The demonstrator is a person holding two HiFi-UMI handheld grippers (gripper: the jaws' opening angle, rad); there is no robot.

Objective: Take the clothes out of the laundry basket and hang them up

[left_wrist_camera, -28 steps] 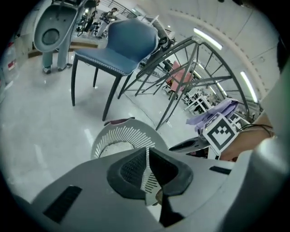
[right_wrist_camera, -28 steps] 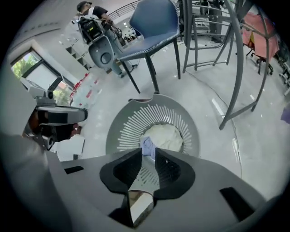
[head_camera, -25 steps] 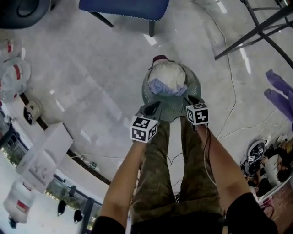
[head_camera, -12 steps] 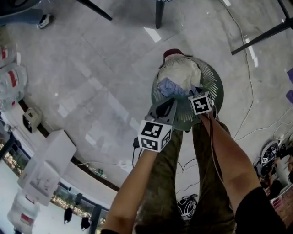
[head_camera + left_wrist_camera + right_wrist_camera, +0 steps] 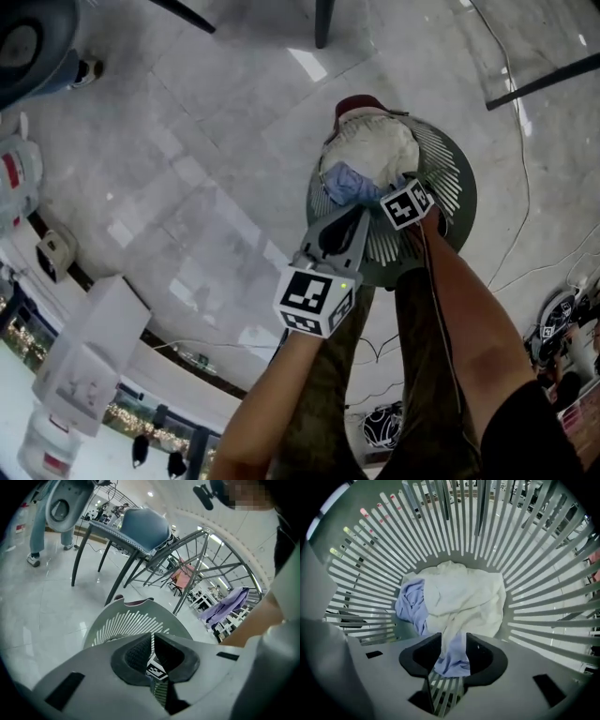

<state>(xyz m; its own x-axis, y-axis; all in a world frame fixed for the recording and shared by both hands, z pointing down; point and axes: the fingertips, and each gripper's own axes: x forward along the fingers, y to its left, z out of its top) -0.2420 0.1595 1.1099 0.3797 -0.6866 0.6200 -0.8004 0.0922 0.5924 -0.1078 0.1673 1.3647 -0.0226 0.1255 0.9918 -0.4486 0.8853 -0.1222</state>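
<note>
Underfoot, a pale glossy tiled floor [image 5: 187, 141] fills the head view. In the left gripper view a blue-seated chair with dark metal legs [image 5: 140, 522] stands at 12 o'clock, beyond the basket. A purple garment [image 5: 225, 607] hangs on a rack at 3 o'clock.

At about 1 o'clock from the head view's centre stands a round grey-green slatted plastic laundry basket [image 5: 452, 180], just ahead of the person's camouflage-trousered legs [image 5: 412, 412]. Inside it a crumpled cream-white cloth [image 5: 382, 150] is heaped toward 12 o'clock. A smaller bunched lilac cloth [image 5: 349, 184] touches it on its 8 o'clock side. A dark red thing [image 5: 361, 101] sits at the basket's 12 o'clock rim; what it is I cannot tell.

The right gripper [image 5: 451, 656] points straight down into the basket at its 6 o'clock side. Its jaws stand wide apart and have just been opening. A fold of cream-white and lilac cloth shows in the gap between them, and the pads do not visibly clamp it. The left gripper [image 5: 360, 214] angles downward over the basket's 7 o'clock rim, just beside the right one. Its jaws are pressed together with nothing between them.
</note>
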